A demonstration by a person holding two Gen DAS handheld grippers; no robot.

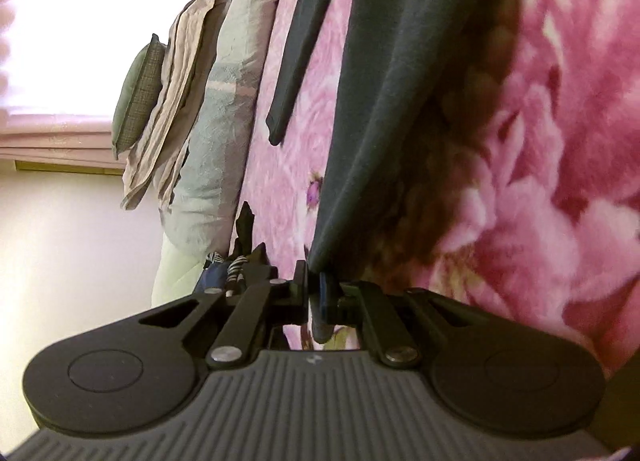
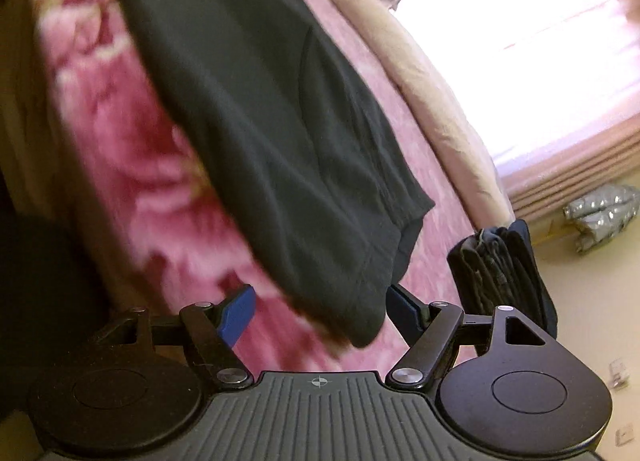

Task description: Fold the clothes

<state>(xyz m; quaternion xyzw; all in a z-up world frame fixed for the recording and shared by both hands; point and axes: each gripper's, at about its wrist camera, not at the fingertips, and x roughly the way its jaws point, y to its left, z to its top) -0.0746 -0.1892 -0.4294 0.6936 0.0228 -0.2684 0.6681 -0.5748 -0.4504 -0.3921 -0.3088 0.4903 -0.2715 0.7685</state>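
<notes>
A dark grey garment (image 1: 400, 73) hangs over the pink flowered blanket (image 1: 560, 141). My left gripper (image 1: 316, 297) is shut on a corner of the garment, and the cloth stretches away from its blue pads. A narrow dark strip of the garment (image 1: 304, 41) hangs beside it. In the right wrist view the same garment (image 2: 260, 121) droops down between the fingers of my right gripper (image 2: 320, 313). That gripper is open, its blue pads (image 2: 238, 315) wide apart, and the garment's lower hem (image 2: 360, 325) hangs in the gap without being clamped.
Folded beige and pale blue bedding with a grey cushion (image 1: 140, 89) is stacked at the bed's far side. A pile of folded dark clothes (image 2: 504, 273) sits at the blanket's edge. A silver padded item (image 2: 600, 213) lies on the floor near the bright window (image 2: 520, 21).
</notes>
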